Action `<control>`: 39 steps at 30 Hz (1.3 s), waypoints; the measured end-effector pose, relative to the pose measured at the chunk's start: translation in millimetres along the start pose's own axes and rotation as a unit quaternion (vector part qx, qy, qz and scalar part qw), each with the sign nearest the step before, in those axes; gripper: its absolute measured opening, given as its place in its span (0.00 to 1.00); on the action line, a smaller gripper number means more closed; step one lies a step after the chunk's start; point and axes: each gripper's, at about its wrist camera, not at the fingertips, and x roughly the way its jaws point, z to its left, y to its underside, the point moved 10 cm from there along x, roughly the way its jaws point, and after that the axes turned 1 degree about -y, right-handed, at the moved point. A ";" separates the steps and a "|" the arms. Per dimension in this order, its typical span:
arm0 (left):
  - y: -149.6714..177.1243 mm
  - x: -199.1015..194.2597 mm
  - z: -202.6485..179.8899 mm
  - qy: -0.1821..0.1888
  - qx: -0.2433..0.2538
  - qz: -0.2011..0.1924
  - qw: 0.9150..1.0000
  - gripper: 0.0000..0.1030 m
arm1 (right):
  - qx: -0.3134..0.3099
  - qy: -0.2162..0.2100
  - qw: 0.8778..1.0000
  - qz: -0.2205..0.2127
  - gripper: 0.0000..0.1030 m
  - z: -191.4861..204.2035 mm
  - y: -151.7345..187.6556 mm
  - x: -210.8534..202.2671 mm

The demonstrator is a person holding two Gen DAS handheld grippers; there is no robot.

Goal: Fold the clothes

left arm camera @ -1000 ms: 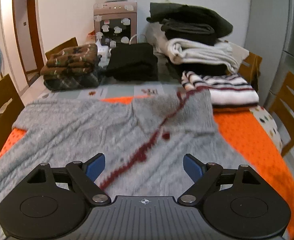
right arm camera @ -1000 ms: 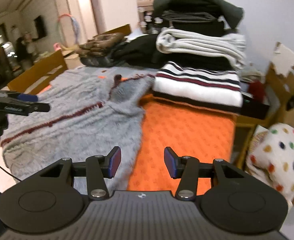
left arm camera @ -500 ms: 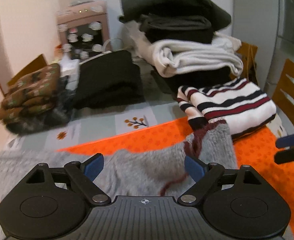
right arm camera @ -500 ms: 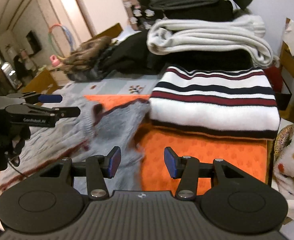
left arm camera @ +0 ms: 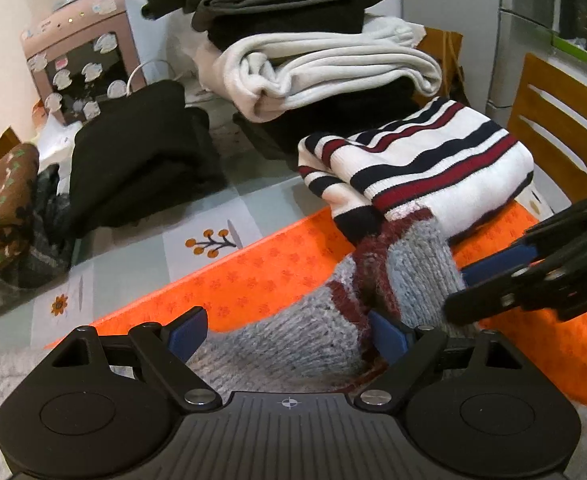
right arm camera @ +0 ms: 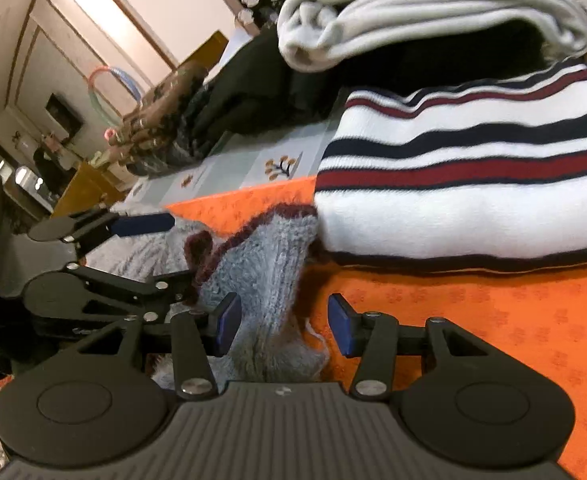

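Note:
A grey knit sweater with dark red trim lies spread on an orange mat. Its far corner touches a folded white sweater with navy and red stripes. My left gripper is open wide, low over the grey knit near the trim, pads apart from the fabric. My right gripper comes in from the right beside that corner. In the right wrist view, the right gripper stands half open astride the bunched grey sweater; its right pad is clear of the fabric. The left gripper is at the left.
Behind the striped sweater rises a tall pile of white and dark folded clothes. A black folded garment and a brown patterned one lie at the back left, before a pink dispenser. A wooden chair stands right.
Both grippers have moved forward and down over the grey sweater to its far corner by the striped sweater, rolling as they went. They now stand close together; their openings look unchanged.

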 end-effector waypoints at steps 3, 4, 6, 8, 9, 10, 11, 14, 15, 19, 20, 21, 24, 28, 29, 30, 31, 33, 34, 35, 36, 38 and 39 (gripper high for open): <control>-0.1 5.1 -1.9 0.006 0.019 0.001 1.000 0.86 | -0.010 0.001 1.000 0.001 0.45 2.9 -2.1 5.5; 0.1 8.1 -2.0 0.006 0.026 0.004 1.000 0.86 | -0.014 0.001 1.000 -0.001 0.38 4.2 -3.3 5.1; 1.3 13.9 -2.8 0.011 0.035 0.010 0.999 0.82 | -0.020 0.001 1.000 -0.007 0.29 6.1 -5.5 3.1; 4.4 16.8 -3.8 0.020 0.043 0.018 0.999 0.66 | -0.024 0.007 1.000 -0.012 0.21 5.2 -6.3 0.0; 6.7 16.6 -4.2 0.025 0.047 0.024 0.998 0.57 | -0.025 0.010 1.000 -0.014 0.17 4.0 -6.4 -1.7; 9.0 15.1 -4.4 0.029 0.049 0.027 0.998 0.46 | -0.026 0.014 0.999 -0.016 0.14 2.9 -6.4 -3.4; 11.5 11.5 -3.8 0.031 0.049 0.027 0.998 0.39 | -0.027 0.017 0.999 -0.018 0.12 1.8 -6.1 -5.0; 18.8 -3.0 0.7 0.027 0.041 0.025 0.998 0.26 | -0.027 0.023 0.999 -0.019 0.09 0.4 -1.7 -8.0; 21.7 -8.0 2.6 0.025 0.037 0.026 0.999 0.23 | -0.027 0.024 0.999 -0.020 0.09 0.2 0.3 -8.7; 42.6 -17.1 8.6 0.020 0.025 0.054 0.998 0.23 | -0.022 0.027 0.999 -0.017 0.09 -1.4 9.1 -8.6; 48.1 -17.0 9.2 0.018 0.027 0.060 0.998 0.23 | -0.019 0.027 0.999 -0.017 0.09 -2.1 10.9 -8.2; 52.7 -17.0 9.2 0.017 0.032 0.063 0.997 0.24 | -0.017 0.027 0.999 -0.016 0.09 -2.7 12.6 -7.9; 57.7 -19.9 6.3 0.018 0.051 0.058 0.997 0.38 | -0.016 0.027 0.999 -0.013 0.09 -2.8 15.5 -7.4; 46.6 -20.8 -5.7 0.029 0.084 0.032 0.996 0.62 | -0.016 0.029 0.999 -0.012 0.09 -2.5 16.3 -6.9; 44.4 -19.6 -9.1 0.031 0.092 0.028 0.995 0.62 | -0.016 0.029 0.999 -0.012 0.09 -2.5 16.2 -6.9; 43.2 -17.2 -12.9 0.034 0.100 0.027 0.994 0.62 | -0.016 0.029 0.999 -0.012 0.09 -2.5 16.2 -6.9; 42.6 -14.6 -16.1 0.034 0.106 0.027 0.993 0.62 | -0.017 0.030 0.999 -0.012 0.09 -2.3 16.3 -6.9; 43.4 -7.2 -19.6 0.029 0.113 0.033 0.993 0.62 | -0.018 0.030 0.999 -0.012 0.09 -1.8 16.1 -6.9; 44.0 -3.2 -20.5 0.025 0.116 0.036 0.992 0.62 | -0.018 0.031 0.999 -0.013 0.09 -1.6 16.2 -7.2; 44.8 0.0 -21.4 0.021 0.120 0.038 0.992 0.62 | -0.017 0.031 0.999 -0.013 0.09 -1.6 16.3 -7.4; 45.8 2.6 -22.4 0.018 0.124 0.040 0.991 0.63 | -0.017 0.031 0.999 -0.013 0.09 -1.6 16.5 -7.6; 48.1 6.5 -23.8 0.014 0.136 0.038 0.990 0.63 | -0.016 0.031 0.999 -0.014 0.09 -1.9 16.9 -8.0; 49.5 7.9 -24.5 0.011 0.147 0.035 0.988 0.63 | -0.015 0.031 0.999 -0.014 0.09 -2.2 17.2 -8.0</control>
